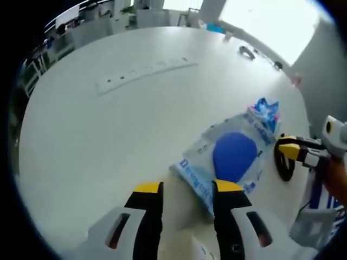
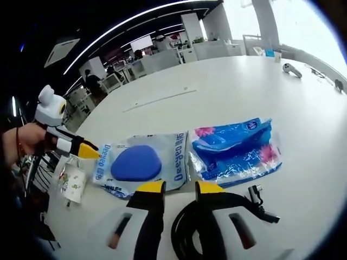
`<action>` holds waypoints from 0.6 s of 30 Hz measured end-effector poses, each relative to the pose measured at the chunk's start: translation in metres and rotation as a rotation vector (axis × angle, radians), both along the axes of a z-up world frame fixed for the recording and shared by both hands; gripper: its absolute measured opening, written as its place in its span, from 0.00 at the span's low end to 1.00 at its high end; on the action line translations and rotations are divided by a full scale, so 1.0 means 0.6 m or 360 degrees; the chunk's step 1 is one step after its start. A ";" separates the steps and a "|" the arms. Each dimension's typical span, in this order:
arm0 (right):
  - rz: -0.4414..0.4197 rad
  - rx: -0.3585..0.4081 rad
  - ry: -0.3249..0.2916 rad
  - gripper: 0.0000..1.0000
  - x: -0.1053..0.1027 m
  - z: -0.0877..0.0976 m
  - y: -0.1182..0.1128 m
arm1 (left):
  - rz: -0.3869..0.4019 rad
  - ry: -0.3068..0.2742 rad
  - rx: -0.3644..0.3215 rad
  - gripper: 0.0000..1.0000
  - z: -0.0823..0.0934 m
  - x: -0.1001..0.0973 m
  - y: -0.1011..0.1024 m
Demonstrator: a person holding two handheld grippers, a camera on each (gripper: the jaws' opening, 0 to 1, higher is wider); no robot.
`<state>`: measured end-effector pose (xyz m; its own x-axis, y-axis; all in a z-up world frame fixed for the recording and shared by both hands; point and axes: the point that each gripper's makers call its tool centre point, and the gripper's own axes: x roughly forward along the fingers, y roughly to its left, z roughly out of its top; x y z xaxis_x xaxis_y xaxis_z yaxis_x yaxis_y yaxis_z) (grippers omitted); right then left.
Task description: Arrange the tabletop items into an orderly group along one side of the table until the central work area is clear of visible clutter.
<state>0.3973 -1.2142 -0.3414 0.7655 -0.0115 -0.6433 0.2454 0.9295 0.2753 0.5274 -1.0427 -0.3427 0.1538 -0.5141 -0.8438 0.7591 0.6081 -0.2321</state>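
Observation:
A clear packet holding a blue oval pad (image 1: 234, 156) (image 2: 136, 162) lies flat on the round white table (image 1: 108, 141). A blue tissue pack (image 1: 265, 112) (image 2: 237, 147) lies right beside it. My left gripper (image 1: 188, 187) is open at the packet's near corner, with bare table between its jaws. From the left it also enters the right gripper view as the left gripper (image 2: 81, 149), held by a hand at the packet's end. My right gripper (image 2: 180, 187) is open over the packet's edge, above a coiled black cable (image 2: 187, 230) (image 1: 284, 162).
A long flush socket strip (image 1: 146, 70) (image 2: 162, 97) runs across the far table. Small items (image 1: 246, 52) (image 2: 291, 69) sit near the far rim. A small labelled white cup (image 2: 73, 185) stands by the table edge near the hand. Desks and chairs fill the room behind.

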 end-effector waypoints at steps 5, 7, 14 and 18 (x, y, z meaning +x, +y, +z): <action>0.0002 -0.0011 -0.0009 0.23 -0.002 0.006 0.002 | 0.0003 -0.0016 -0.0027 0.38 0.009 0.001 0.003; 0.0004 -0.0014 -0.0015 0.24 -0.002 0.008 0.003 | 0.0001 -0.0024 -0.0038 0.40 0.013 -0.001 0.004; 0.0012 -0.0029 -0.0033 0.30 -0.003 0.019 0.004 | 0.0003 -0.0057 -0.0085 0.48 0.028 0.001 0.009; 0.0032 -0.0039 -0.0072 0.37 0.002 0.029 0.006 | 0.0011 -0.0092 -0.0124 0.57 0.045 0.003 0.013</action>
<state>0.3986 -1.2104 -0.3241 0.7941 -0.0111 -0.6077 0.2142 0.9408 0.2627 0.5294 -1.0348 -0.3159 0.2046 -0.5765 -0.7911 0.7685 0.5952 -0.2350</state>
